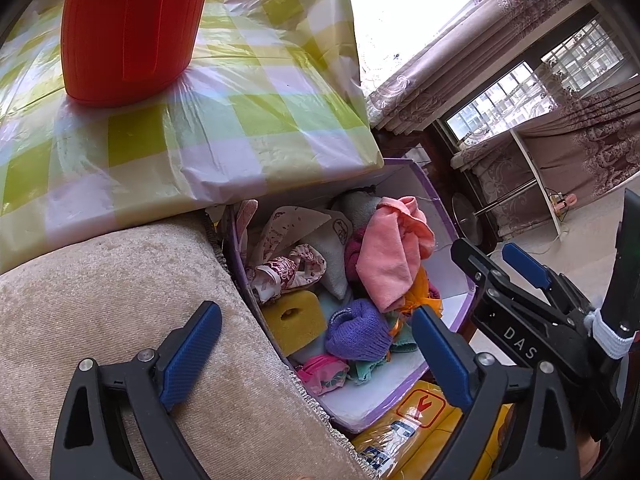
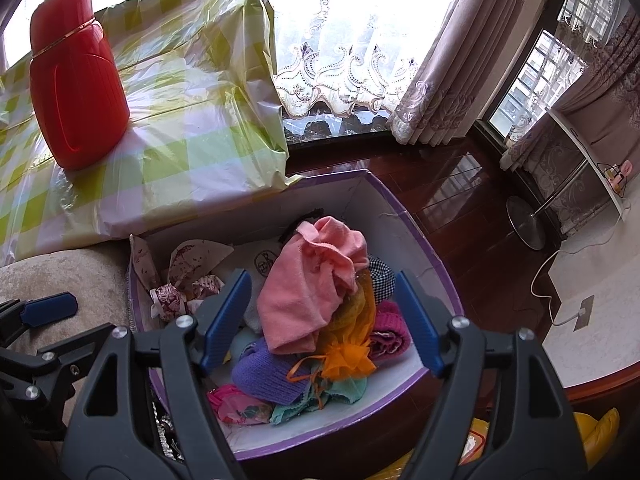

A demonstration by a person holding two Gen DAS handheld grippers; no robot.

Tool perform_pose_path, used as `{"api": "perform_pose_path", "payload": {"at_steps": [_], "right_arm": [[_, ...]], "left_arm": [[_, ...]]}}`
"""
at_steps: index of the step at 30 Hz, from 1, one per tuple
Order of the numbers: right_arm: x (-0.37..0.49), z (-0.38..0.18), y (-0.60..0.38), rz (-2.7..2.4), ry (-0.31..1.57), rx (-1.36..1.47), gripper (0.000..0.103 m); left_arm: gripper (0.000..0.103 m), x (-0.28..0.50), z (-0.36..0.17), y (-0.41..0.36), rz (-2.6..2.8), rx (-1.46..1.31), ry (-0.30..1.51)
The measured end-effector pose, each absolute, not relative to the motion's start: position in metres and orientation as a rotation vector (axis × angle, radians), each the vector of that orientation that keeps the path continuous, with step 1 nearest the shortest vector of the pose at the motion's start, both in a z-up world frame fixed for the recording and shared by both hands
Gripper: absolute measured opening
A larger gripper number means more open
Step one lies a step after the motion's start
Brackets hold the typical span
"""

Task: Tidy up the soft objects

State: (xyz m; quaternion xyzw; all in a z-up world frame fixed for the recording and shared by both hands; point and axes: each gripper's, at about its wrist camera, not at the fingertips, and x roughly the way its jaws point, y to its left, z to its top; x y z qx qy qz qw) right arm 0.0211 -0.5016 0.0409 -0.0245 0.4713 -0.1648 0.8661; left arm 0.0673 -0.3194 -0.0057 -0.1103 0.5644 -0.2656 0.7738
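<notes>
Inside the purple-rimmed white cardboard box (image 2: 400, 208), a pink terry cloth (image 2: 308, 300) tops a heap above a purple knitted piece (image 2: 264, 376) and an orange mesh pouch (image 2: 352, 356). Left gripper (image 1: 316, 356) and right gripper (image 2: 320, 320) hover above, jaws apart, nothing held.

Purple-rimmed box (image 2: 404, 208) holds a loose heap: crumpled pink towel (image 2: 308, 292) on top, orange mesh pouch (image 2: 352, 356), purple knit (image 2: 264, 376), yellow sponge (image 1: 292, 320) underneath.

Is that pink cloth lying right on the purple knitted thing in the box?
Touching. In the right wrist view the pink cloth drapes over the purple knitted thing, its lower edge overlapping it with no gap.
</notes>
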Motion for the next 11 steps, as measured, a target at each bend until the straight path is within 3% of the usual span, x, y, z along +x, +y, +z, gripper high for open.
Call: {"api": "perform_pose_path", "payload": {"at_steps": [11], "right_arm": [[0.014, 0.038, -0.508, -0.356, 0.985, -0.022, 0.077]], "left_arm": [[0.103, 0.069, -0.007, -0.334, -0.608, -0.194, 1.211]]}}
